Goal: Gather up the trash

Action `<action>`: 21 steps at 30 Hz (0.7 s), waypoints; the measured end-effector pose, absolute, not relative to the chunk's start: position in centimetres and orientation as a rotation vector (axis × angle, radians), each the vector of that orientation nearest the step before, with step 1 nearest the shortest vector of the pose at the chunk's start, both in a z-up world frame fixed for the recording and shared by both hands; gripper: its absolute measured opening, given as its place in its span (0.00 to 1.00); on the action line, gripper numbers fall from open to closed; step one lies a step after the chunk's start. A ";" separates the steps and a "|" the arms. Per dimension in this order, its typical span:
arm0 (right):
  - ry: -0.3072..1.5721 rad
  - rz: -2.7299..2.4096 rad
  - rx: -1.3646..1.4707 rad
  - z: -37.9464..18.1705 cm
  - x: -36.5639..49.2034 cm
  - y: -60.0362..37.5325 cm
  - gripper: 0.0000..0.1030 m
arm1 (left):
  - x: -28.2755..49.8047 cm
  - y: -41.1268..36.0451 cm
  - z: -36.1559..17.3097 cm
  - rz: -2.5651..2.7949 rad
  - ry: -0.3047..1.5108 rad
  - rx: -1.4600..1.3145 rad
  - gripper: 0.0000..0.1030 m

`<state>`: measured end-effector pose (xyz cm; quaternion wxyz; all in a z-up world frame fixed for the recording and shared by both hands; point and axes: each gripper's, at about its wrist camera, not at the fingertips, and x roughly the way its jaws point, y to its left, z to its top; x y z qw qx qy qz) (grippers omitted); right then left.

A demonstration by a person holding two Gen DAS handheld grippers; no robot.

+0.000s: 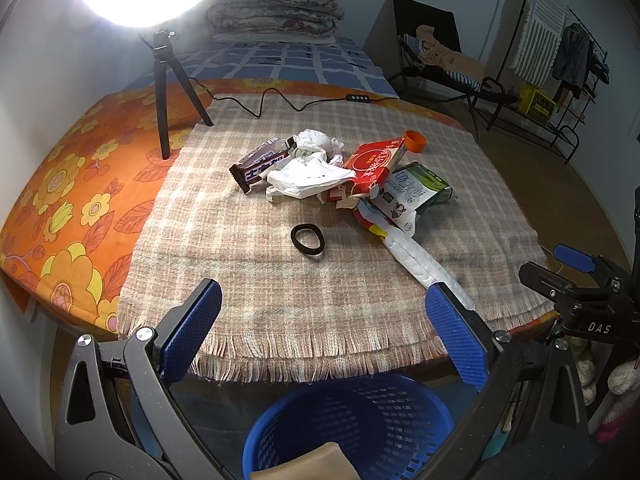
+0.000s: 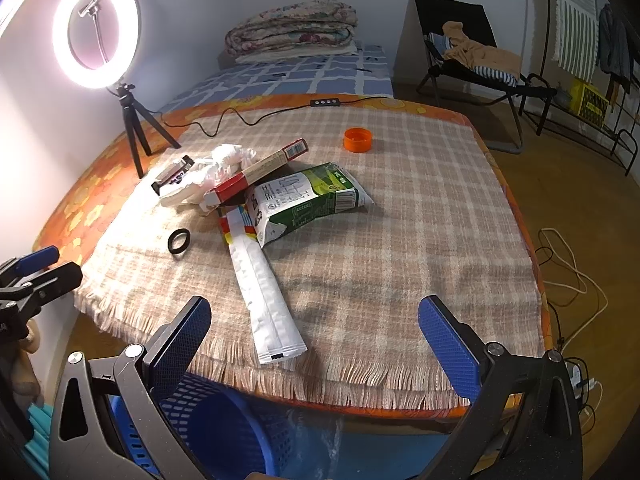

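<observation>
Fringed woven cloth, perforated plastic basket, glossy wrapper

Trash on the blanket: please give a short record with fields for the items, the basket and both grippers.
trash pile: wrapper, tissue, red box, green pack, long white packet
apart from pile: orange cap, black ring
basket: blue, below blanket edge
left gripper: open, empty
right gripper: open, empty
</observation>
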<state>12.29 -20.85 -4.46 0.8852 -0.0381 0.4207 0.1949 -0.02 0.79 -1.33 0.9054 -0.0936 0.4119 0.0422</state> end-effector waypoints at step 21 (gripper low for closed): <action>0.874 0.402 -0.083 -4.5 12.3 -20.9 1.00 | 0.2 1.1 -2.2 0.090 0.858 -0.196 1.00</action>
